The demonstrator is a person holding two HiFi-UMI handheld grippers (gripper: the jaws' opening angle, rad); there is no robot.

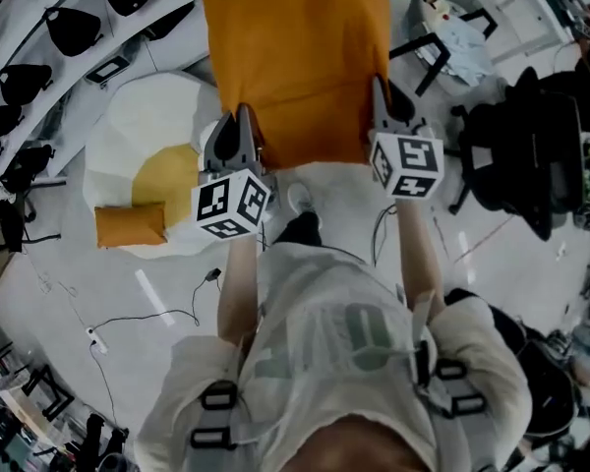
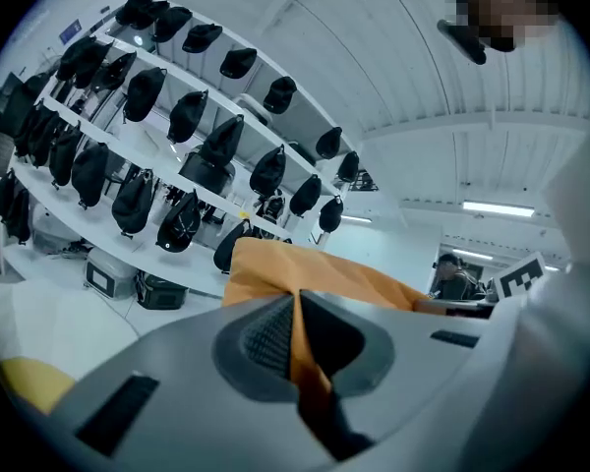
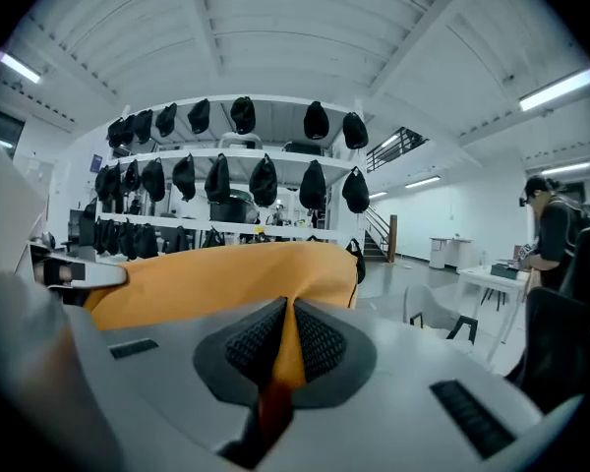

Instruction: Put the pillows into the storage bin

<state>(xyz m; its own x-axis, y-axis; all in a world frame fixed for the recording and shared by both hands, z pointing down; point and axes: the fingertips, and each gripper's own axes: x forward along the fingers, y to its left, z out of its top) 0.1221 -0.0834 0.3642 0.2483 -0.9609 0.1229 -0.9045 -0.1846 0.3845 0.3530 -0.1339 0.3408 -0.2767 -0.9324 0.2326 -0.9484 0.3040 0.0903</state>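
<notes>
Fingers (image 2: 267, 340) of the left gripper (image 1: 242, 116) are pinched tight on a fold of the orange pillow (image 1: 295, 57), the cloth squeezed to a thin strip between the ribbed pads. Those of the right gripper (image 1: 379, 94) clamp the pillow's other near corner the same way, with orange fabric pressed flat between its pads (image 3: 320, 347). The pillow is off the floor, stretched between the two grippers and reaching away from the person toward the far side.

Below lies a pale, glossy floor (image 1: 59, 283) with a thin cable (image 1: 147, 315) trailing across it at the near left. On the floor to the left sits a big egg-shaped cushion (image 1: 143, 116), white with a yellow centre, and a small orange pillow (image 1: 130, 224) rests on its near edge. Curved white shelves (image 1: 88, 42) run along the far left, lined with dark caps (image 2: 138, 200) on several tiers. A black office chair (image 1: 531, 155) stands at the right and a white table (image 1: 531, 8) at the far right. In the right gripper view a person (image 3: 551, 234) stands by a white table (image 3: 492, 278) at the right, stairs (image 3: 379, 234) rise beyond the shelves, and strip lights (image 3: 560, 87) run under the ribbed white ceiling (image 3: 275, 37).
</notes>
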